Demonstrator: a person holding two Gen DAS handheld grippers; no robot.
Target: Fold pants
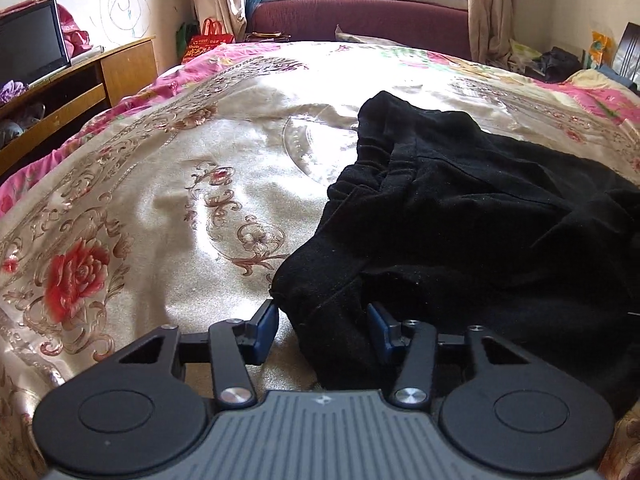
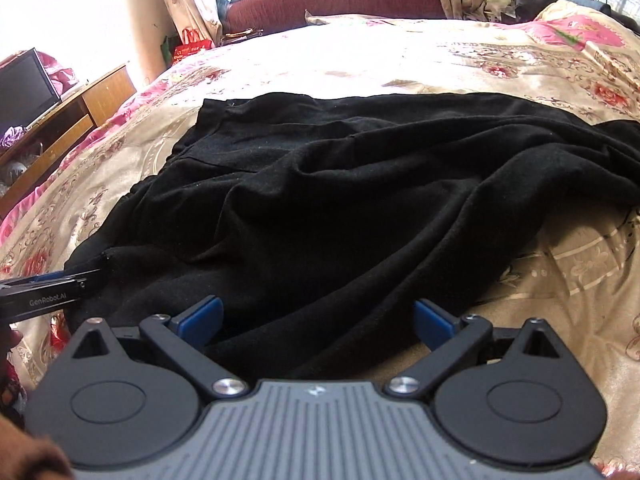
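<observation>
1. One pair of black pants (image 2: 320,184) lies crumpled on the bed (image 1: 168,200), over a floral quilt.
2. Two hand-held grippers are in view, each with two blue pads.
3. The left hand-held gripper (image 1: 323,330) is partly closed around a bunched corner of the pants; whether both pads press the cloth is hard to tell.
4. The right hand-held gripper (image 2: 318,322) stands wide open over the near edge of the pants, its pads not squeezing it.
5. The pants run past the right border in the left wrist view; the legs are hard to separate among dark folds.
</observation>
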